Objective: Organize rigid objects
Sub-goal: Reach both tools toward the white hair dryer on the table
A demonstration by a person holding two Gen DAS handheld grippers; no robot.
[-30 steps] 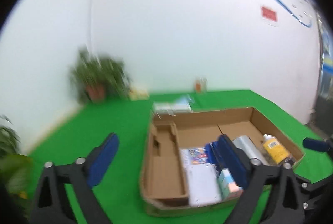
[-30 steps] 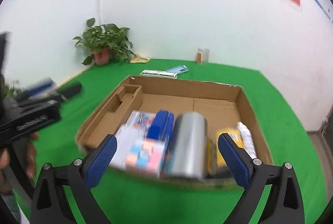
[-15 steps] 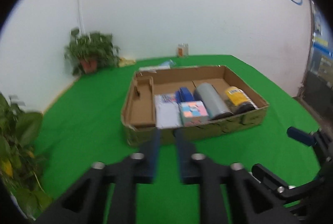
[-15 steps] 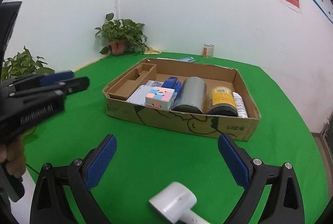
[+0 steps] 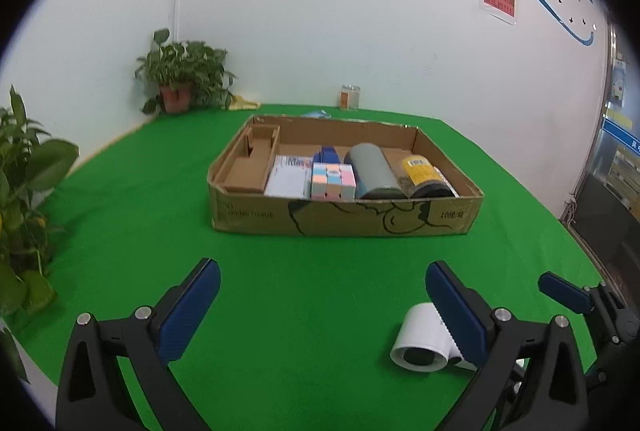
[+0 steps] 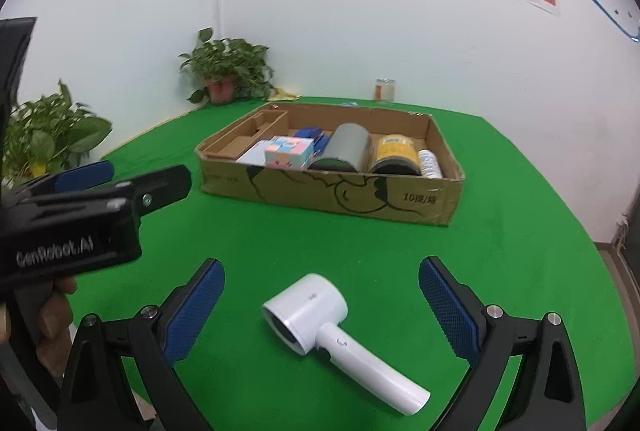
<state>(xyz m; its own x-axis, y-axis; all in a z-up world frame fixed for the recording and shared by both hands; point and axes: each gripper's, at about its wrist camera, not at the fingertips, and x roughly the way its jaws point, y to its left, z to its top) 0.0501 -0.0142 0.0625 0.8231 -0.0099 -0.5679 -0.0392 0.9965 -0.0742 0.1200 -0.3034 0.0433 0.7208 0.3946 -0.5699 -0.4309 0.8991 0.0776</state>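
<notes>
With our right gripper point(image 6: 320, 305) spread and our left gripper point(image 5: 322, 305) opening, both empty, we'd clasp the stiff, slick hair dryer point(image 6: 320, 315) by its handle.

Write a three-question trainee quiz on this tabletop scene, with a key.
1. Multiple choice: the white hair dryer lies
A. inside the cardboard box
B. on the green cloth, in front of the box
C. between shut jaws
2. True or false: the grey cylinder in the cardboard box lies between the pastel puzzle cube and the yellow-labelled jar.
3. Fill in: no pad of the right gripper touches the dryer, so its jaws are ____.

Key: 1 B. 2 true. 3 open; the dryer rests on the green cloth between the pads, with a gap on each side.
</notes>
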